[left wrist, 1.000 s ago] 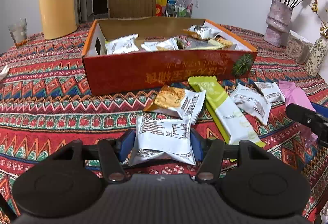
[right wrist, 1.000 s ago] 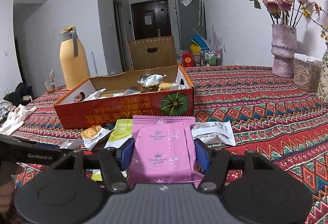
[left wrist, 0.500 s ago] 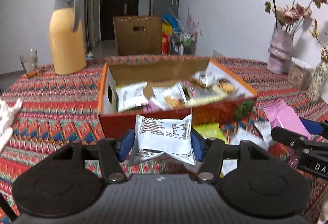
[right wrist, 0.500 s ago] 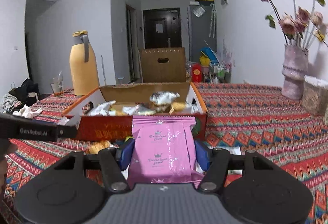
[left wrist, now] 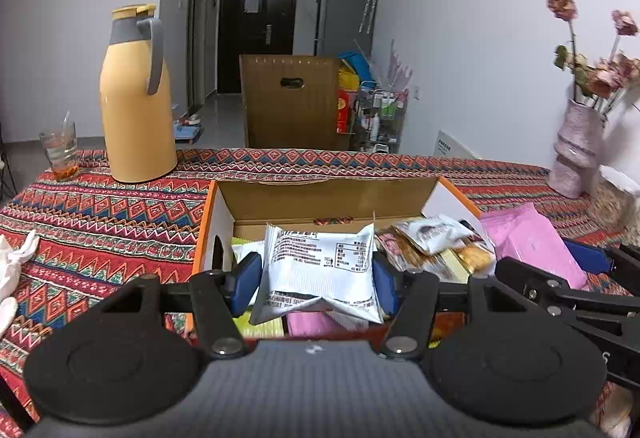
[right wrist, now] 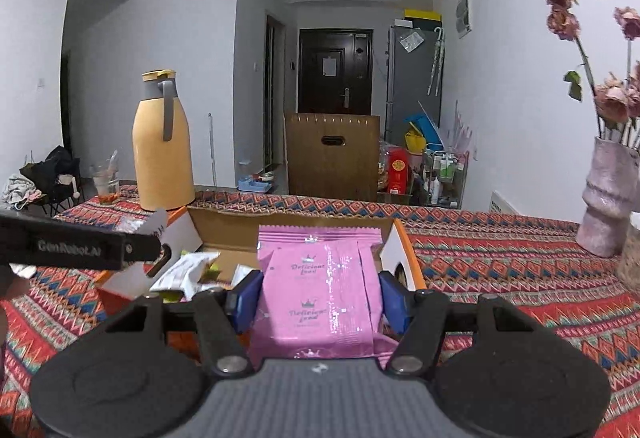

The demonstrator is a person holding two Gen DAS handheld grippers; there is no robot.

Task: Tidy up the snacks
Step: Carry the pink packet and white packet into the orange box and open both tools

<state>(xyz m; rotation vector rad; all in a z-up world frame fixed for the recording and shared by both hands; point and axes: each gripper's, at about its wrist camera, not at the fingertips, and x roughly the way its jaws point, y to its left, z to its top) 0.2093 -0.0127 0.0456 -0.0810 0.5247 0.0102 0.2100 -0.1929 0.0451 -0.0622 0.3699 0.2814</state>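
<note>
Patterned red cloth (left wrist: 120, 222) covers our table, and we're right over it with both grippers loaded. Nearest to us, our left gripper (left wrist: 316, 274) has its blue pads clamped on the sides of a white packet (left wrist: 318, 266), which bulges and creases at its lower edge under the squeeze. Our right gripper (right wrist: 320, 296) is pinched on a pink packet (right wrist: 320, 286), pads pressing both sides, the packet standing upright with its crimped top edge up.

Just beyond the fingers sits the orange box (left wrist: 206, 226), open on top. We hold the white packet above its near-left part, and from the right camera the pink packet hangs over the near-right part of the box (right wrist: 408, 258). Inside we see loose snacks (left wrist: 436, 242) piled toward the right, a yellow-green one and a pink one low under the white packet. From the left camera the pink packet (left wrist: 528, 238) shows at the right, touching the box's right rim.

Further back, a yellow jug (left wrist: 136, 97) stands on the cloth with a glass (left wrist: 60, 149) to its left. Off right, a pink vase (left wrist: 576, 153) holds dried flowers (left wrist: 600, 65). Past the table we see a brown carton (left wrist: 292, 101), a dark door (left wrist: 256, 25) and a cluttered corner.
</note>
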